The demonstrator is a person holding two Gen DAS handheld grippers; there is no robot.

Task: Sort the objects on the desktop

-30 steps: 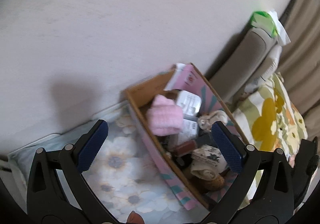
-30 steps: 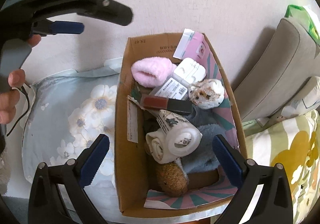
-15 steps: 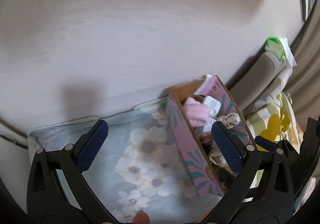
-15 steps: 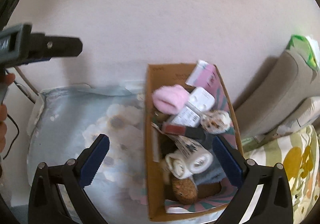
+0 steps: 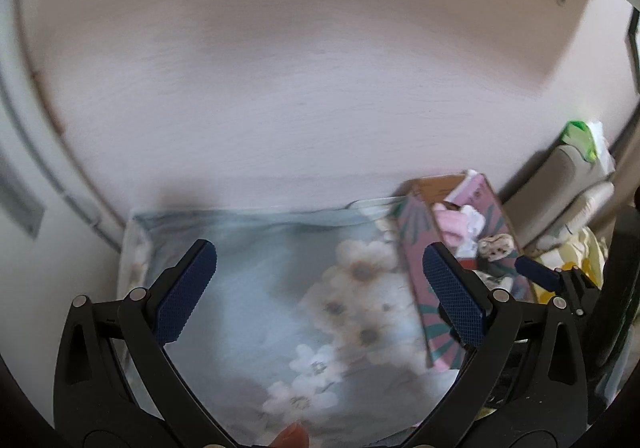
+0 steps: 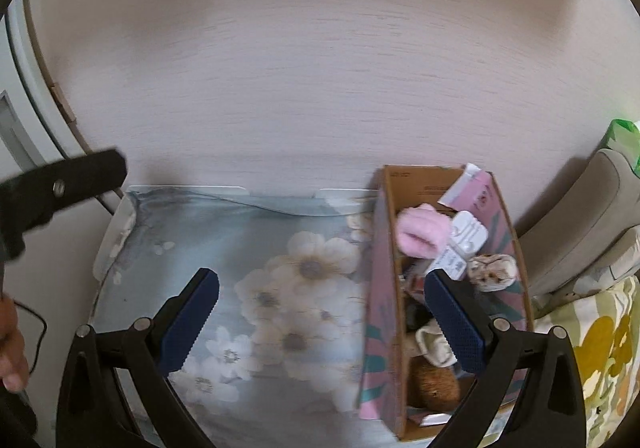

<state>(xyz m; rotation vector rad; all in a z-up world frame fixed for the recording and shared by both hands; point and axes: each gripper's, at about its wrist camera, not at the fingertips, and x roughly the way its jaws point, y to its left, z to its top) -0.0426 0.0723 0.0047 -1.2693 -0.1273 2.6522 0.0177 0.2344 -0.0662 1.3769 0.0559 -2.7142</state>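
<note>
A cardboard box (image 6: pixel 384 268) with pink and teal patterned sides stands on a floral cloth (image 6: pixel 280 288), at the right in both views; it also shows in the left wrist view (image 5: pixel 416 260). It holds a pink fuzzy item (image 6: pixel 418 232), a white pack (image 6: pixel 468 234), a speckled plush (image 6: pixel 492 272), a rolled cloth (image 6: pixel 432 342) and a brown ball (image 6: pixel 434 386). My left gripper (image 5: pixel 320 288) is open and empty above the cloth, left of the box. My right gripper (image 6: pixel 324 312) is open and empty, its right finger (image 6: pixel 454 320) over the box.
A pale wall (image 6: pixel 320 67) rises behind the cloth. A grey cushion (image 6: pixel 580 215) with a green packet (image 6: pixel 622 139) on top, and a yellow floral fabric (image 6: pixel 608 348), lie right of the box. The left gripper's body (image 6: pixel 60 187) juts in at the left.
Both grippers have pulled back and swung left, so the box has slid to the right of each view and the floral cloth fills the middle. Both stayed open.
</note>
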